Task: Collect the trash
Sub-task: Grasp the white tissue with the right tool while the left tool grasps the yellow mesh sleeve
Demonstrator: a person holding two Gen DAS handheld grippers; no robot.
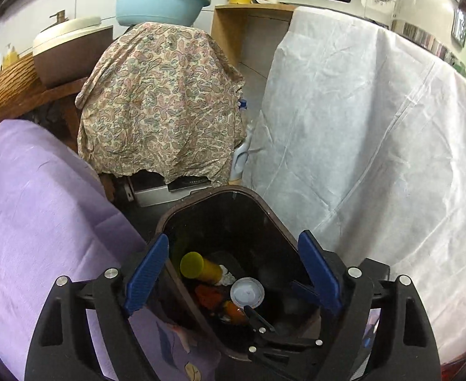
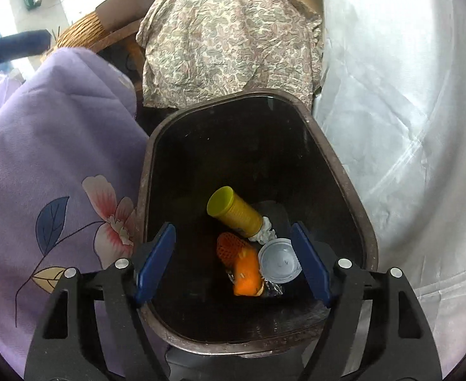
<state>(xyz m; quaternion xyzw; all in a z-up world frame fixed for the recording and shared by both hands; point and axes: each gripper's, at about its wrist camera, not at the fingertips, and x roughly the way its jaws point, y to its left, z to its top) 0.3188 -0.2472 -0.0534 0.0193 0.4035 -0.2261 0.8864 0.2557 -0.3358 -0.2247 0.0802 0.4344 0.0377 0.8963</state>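
Your left tongs [image 1: 233, 268] and your right tongs [image 2: 233, 262] both hang above the dark brown trash bin [image 2: 337, 158], each with its blue pads spread wide and nothing between them. In the left wrist view, part of the right tongs shows low over the bin's near edge.

The collected trash lies at the bottom of the bin:
- a yellow cylindrical container [image 2: 233, 211], on its side
- a crumpled white paper [image 2: 266, 231], touching the container's lower end
- an orange net-like piece [image 2: 228, 244], beside an orange wrapper [image 2: 247, 277]
- a round white lid [image 2: 279, 260], lying flat just beside the wrapper

Around the bin: a purple floral quilt [image 2: 58, 158] on one side, a white sheet [image 2: 407, 111] on the other, and a paisley cloth [image 2: 226, 38] behind.
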